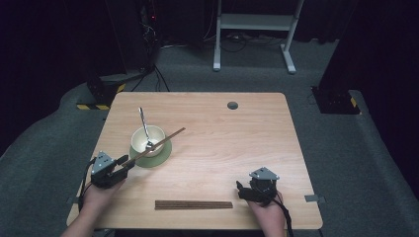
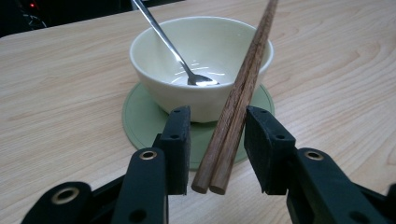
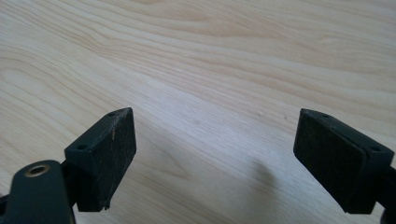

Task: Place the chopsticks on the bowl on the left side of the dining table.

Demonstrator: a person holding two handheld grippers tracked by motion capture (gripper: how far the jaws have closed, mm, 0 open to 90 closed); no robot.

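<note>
**Wooden chopsticks lie across the bowl, your left jaws standing either side of them**

Black and parted, the jaws of your left gripper sit at the table's left near edge, just beside the green coaster. In the left gripper view, a pair of dark wooden chopsticks runs up between the two pads with a gap on each side, so the jaws stand around the near ends without clamping them. Whether either pad brushes the wood, you cannot tell. The chopsticks slant up and away, their middle resting on the rim of the cream bowl, their far ends reaching past it to the right. The bowl stands on the coaster, and a metal spoon leans inside it, its head on the bottom and its handle pointing up over the far rim.

Moving right along the near edge of the wooden table, a second set of dark chopsticks lies flat, parallel to the edge, between your two hands.

Further right, your right gripper rests near the table's near right corner, well apart from the bowl. Its own view shows the jaws spread wide over bare wood grain, holding nothing.
</note>
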